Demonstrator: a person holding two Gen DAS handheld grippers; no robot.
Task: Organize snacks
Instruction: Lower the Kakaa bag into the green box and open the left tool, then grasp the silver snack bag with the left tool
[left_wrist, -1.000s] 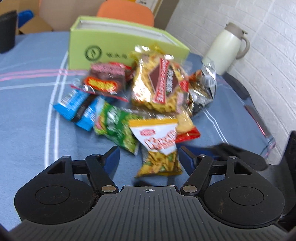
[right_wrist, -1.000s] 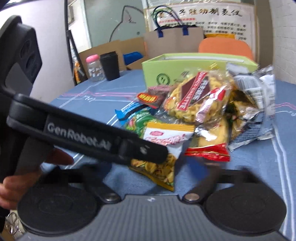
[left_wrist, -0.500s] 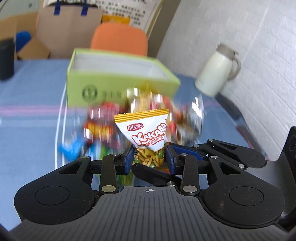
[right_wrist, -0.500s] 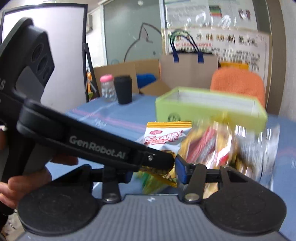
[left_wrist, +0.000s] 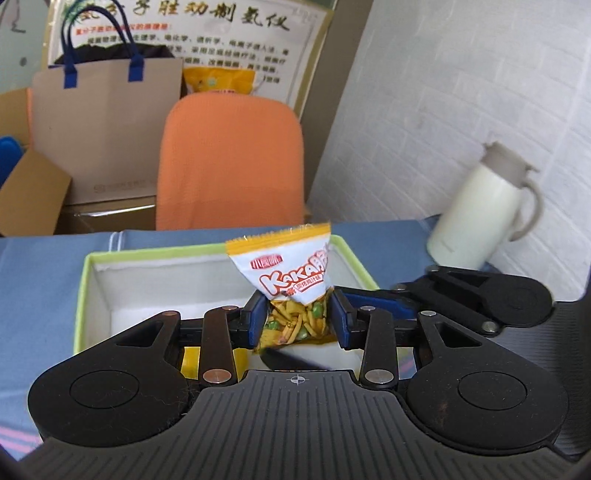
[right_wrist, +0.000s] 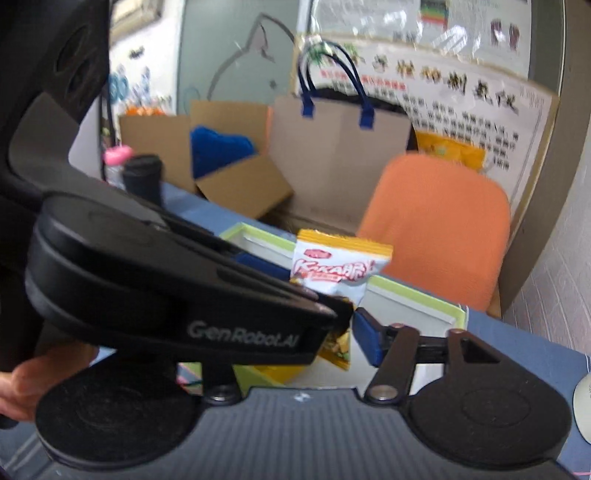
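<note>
The left hand-held gripper (left_wrist: 298, 317) was held level in the centre of the left wrist view, pointing toward the far side of the desk (left_wrist: 37, 295), with its two blue-padded fingers (left_wrist: 256, 318) closed against the lower part of a snack packet (left_wrist: 291, 284). The packet stood upright between the pads, above the open green box (left_wrist: 83, 295) in the middle of the frame. Its upper section was white with a yellow crimped top edge and red-orange lettering; the lower section was clear and showed yellow sticks and green peas. The box had a lime-green rim and a white interior, and rested on the blue desk cover. In the right wrist view, the left unit crossed the left half of the frame, so only one blue pad (right_wrist: 365, 341) of the right hand-held gripper (right_wrist: 343, 343) was visible; its opening width could not be determined, and the same packet (right_wrist: 338, 273) appeared just beside that pad. An orange chair (left_wrist: 229, 162) stood behind the desk at frame centre, a paper bag (left_wrist: 107, 122) occupied the upper left, and a white jug (left_wrist: 480, 218) stood at the right.
</note>
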